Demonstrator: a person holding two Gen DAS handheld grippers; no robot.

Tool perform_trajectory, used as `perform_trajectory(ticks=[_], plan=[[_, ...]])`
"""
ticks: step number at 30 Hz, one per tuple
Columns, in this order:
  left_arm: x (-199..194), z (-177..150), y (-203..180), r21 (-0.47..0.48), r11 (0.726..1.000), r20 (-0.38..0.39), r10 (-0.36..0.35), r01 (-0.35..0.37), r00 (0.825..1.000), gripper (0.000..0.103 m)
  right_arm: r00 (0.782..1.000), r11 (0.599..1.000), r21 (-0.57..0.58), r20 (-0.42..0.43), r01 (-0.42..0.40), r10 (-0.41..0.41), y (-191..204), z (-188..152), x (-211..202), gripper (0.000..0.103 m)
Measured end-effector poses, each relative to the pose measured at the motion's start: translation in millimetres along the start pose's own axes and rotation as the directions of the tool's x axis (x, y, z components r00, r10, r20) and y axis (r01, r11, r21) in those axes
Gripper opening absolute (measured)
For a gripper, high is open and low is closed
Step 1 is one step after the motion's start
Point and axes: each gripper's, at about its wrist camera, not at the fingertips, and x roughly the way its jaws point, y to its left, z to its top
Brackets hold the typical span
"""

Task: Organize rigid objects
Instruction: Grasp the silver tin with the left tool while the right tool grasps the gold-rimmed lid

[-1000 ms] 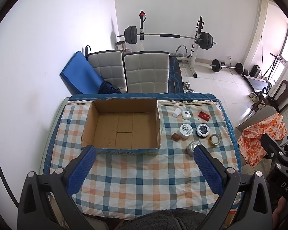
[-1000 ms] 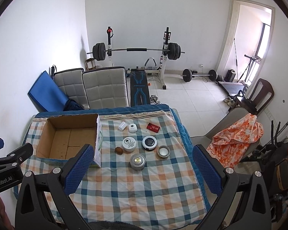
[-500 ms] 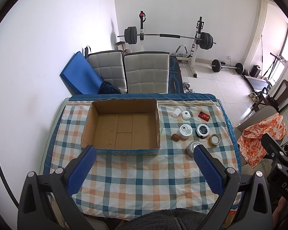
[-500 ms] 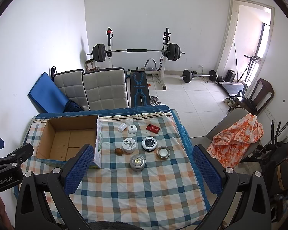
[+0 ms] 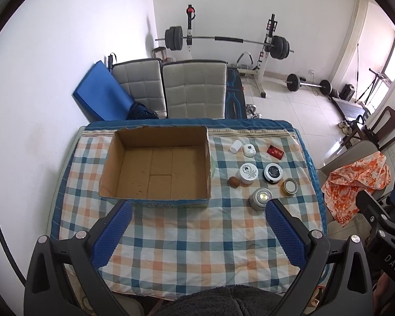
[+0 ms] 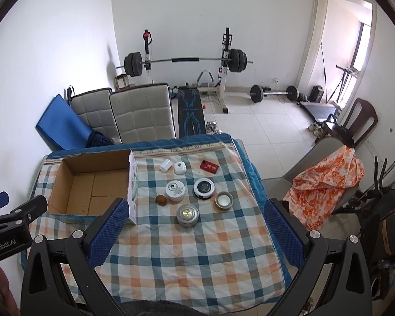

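While above the checked cloth (image 5: 197, 237): left gripper (image 5: 197, 226) & right gripper (image 6: 194, 223) jaws wide apart, nothing held.

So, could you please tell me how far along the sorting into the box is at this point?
Nothing looks done: the cardboard box is empty. Nothing is in hand; the left claw and right claw hang open above the checked cloth. All eight small items remain beside the box, from the silver jar to the red packet.

- The table (image 5: 306, 163) wears a checked cloth (image 5: 197, 239).
- A big open cardboard box (image 5: 155, 168) sits on it.
- Beside the box sit small jars (image 5: 248, 173), a brown ball (image 5: 234, 182) and a red box (image 5: 275, 153).
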Motion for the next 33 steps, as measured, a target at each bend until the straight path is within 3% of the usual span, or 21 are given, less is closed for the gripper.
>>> perform_trajectory(ticks=[6, 12, 18, 23, 26, 31, 33], plan=[[64, 12, -37, 0.046, 0.998, -0.09, -0.03, 0.034, 0.995, 0.103, 0.99, 0.997, 0.064, -0.138, 0.04, -0.031, -46, 4, 67, 0.103], [166, 19, -83, 0.076, 0.996, -0.253, -0.034, 0.055, 0.967, 0.103, 0.955, 0.994, 0.081, -0.294, 0.075, -0.048, -86, -2, 174, 0.103], [288, 6, -131, 0.086, 0.993, -0.457, -0.035, 0.084, 0.889, 0.103, 0.907, 0.996, 0.076, -0.421, 0.053, -0.016, -106, -20, 294, 0.103], [359, -15, -160, 0.077, 0.993, -0.572, -0.031, 0.092, 0.82, 0.103, 0.851, 0.995, 0.082, -0.526, 0.061, -0.009, -124, -42, 381, 0.103], [392, -27, -173, 0.08, 0.992, -0.615, -0.026, 0.095, 0.788, 0.103, 0.828, 0.992, 0.101, -0.561, 0.073, -0.004, -134, -52, 406, 0.103], [433, -48, -185, 0.109, 0.99, -0.667, 0.009, 0.085, 0.745, 0.101, 0.81, 0.987, 0.149, -0.586, 0.057, 0.042, -140, -57, 430, 0.102], [444, -56, -189, 0.126, 0.987, -0.682, 0.017, 0.095, 0.731, 0.084, 0.803, 0.987, 0.155, -0.594, 0.05, 0.053, -138, -57, 438, 0.102]])
